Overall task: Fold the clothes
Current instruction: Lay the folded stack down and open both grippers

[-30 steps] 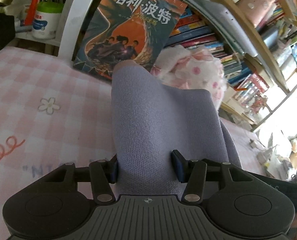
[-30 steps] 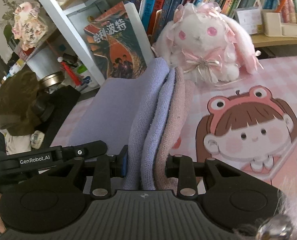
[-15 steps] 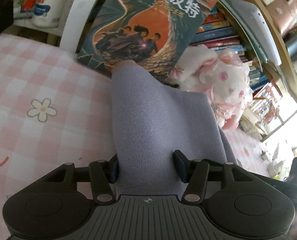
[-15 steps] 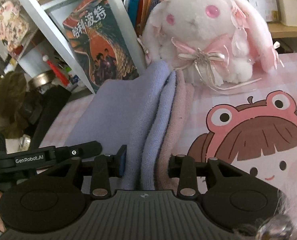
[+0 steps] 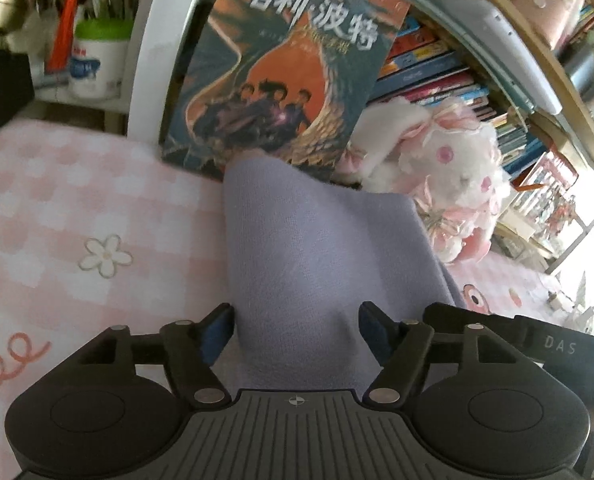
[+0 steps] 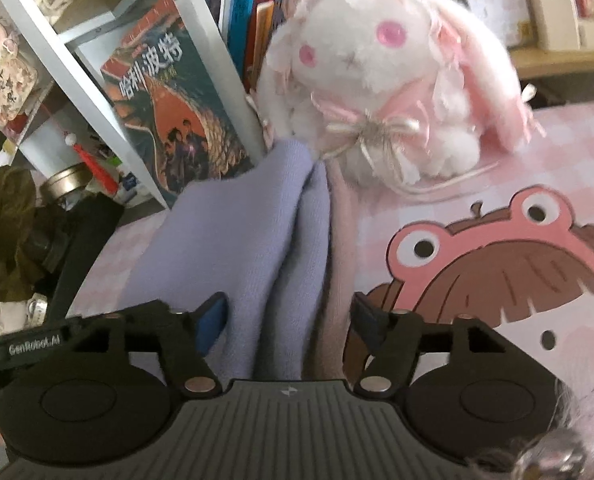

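Observation:
A folded lavender knit garment (image 5: 309,248) lies on the pink checked cloth (image 5: 77,200), running away from me toward the book. In the right wrist view its stacked lavender folds (image 6: 257,240) show a pale pink layer (image 6: 337,280) along their right side. My left gripper (image 5: 295,330) straddles the near end of the garment; its jaws are opening and the blue pads (image 5: 217,328) stand just off the fabric. My right gripper (image 6: 289,322) straddles the other near end, jaws opening too, with gaps between its pads (image 6: 213,320) and the cloth.
A book with an orange and teal cover (image 5: 281,80) leans on a white shelf post (image 5: 153,40) just behind the garment. A white and pink plush rabbit (image 6: 385,80) sits to its right. A cartoon print (image 6: 497,264) covers the cloth at right. Dark gear (image 6: 53,240) is at left.
Both grippers' jaws have spread away from the garment they were pinching. The right hand moved forward and down toward the book and rabbit, and the garment's folds have settled lower.

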